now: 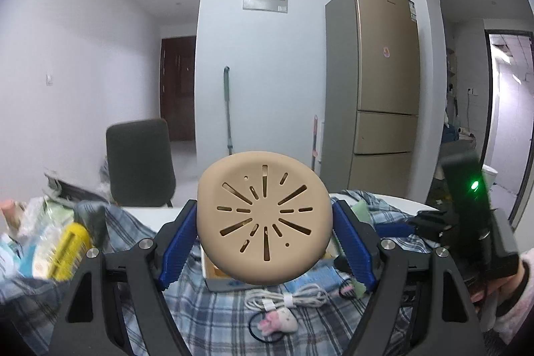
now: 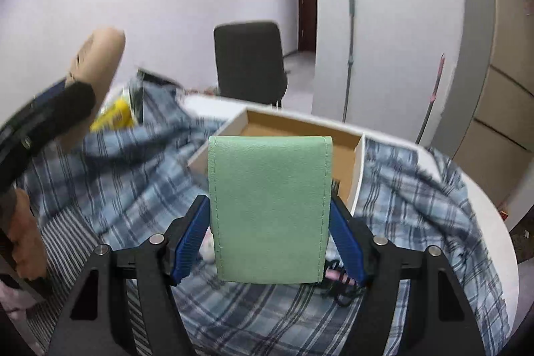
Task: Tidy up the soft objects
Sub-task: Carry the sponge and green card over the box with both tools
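My left gripper (image 1: 265, 234) is shut on a round tan silicone pad with slits (image 1: 264, 217), held up above the table; the pad also shows at the left of the right wrist view (image 2: 98, 55). My right gripper (image 2: 269, 222) is shut on a flat mint-green leather pouch (image 2: 269, 209), held in front of an open cardboard box (image 2: 300, 125). The right gripper body (image 1: 467, 216) shows at the right of the left wrist view. A pink plush hair tie (image 1: 278, 324) and a white coiled cable (image 1: 287, 299) lie on the plaid cloth (image 1: 217, 316).
The blue plaid cloth (image 2: 116, 175) covers a white round table (image 2: 494, 222). A yellow item (image 1: 68, 251) and plastic packets lie at the left. A dark chair (image 2: 248, 62) stands behind the table. A fridge (image 1: 383, 89) and mops stand by the wall.
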The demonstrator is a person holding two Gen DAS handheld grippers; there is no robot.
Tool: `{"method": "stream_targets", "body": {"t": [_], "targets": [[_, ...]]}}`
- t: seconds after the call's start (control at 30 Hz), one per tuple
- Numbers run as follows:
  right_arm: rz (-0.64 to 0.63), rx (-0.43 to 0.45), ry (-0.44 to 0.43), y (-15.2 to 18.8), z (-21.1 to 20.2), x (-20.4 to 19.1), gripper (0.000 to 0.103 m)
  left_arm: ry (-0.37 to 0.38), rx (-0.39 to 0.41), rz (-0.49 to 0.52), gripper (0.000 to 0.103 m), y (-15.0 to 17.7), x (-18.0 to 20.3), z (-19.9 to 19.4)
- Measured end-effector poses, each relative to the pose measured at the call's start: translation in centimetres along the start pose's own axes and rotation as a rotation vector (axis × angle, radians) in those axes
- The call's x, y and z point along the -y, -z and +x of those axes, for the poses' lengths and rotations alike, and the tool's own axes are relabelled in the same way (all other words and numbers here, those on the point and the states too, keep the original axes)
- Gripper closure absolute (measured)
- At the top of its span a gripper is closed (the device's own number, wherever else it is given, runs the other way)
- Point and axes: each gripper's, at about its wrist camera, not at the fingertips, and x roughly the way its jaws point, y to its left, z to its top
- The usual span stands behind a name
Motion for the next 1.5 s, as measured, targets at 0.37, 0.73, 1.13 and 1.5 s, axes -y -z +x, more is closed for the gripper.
{"method": "stream_targets", "body": {"t": [0.37, 0.73, 1.13, 1.5], "targets": [[0.087, 0.092, 0.082, -5.1, -0.2, 1.2, 0.033, -0.037, 0.026, 0.012, 0.022, -3.8, -0.8, 2.4], [0.154, -0.014, 0.129, -6.8, 6.0, 3.8, 0.033, -0.023, -0.107, -0.018, 0.022, -3.6, -2.7, 10.2], [0.229, -0.131, 0.095, -4.3, 12.8, 5.9, 0.033, -0.033, -0.276, -0.026, 0.022, 1.3, -4.0, 17.5], [0.247, -0.205, 0.063, -2.1, 16.0, 6.8, 0.033, -0.019, -0.364, -0.053, 0.022, 4.7, -5.0, 20.4]]}}
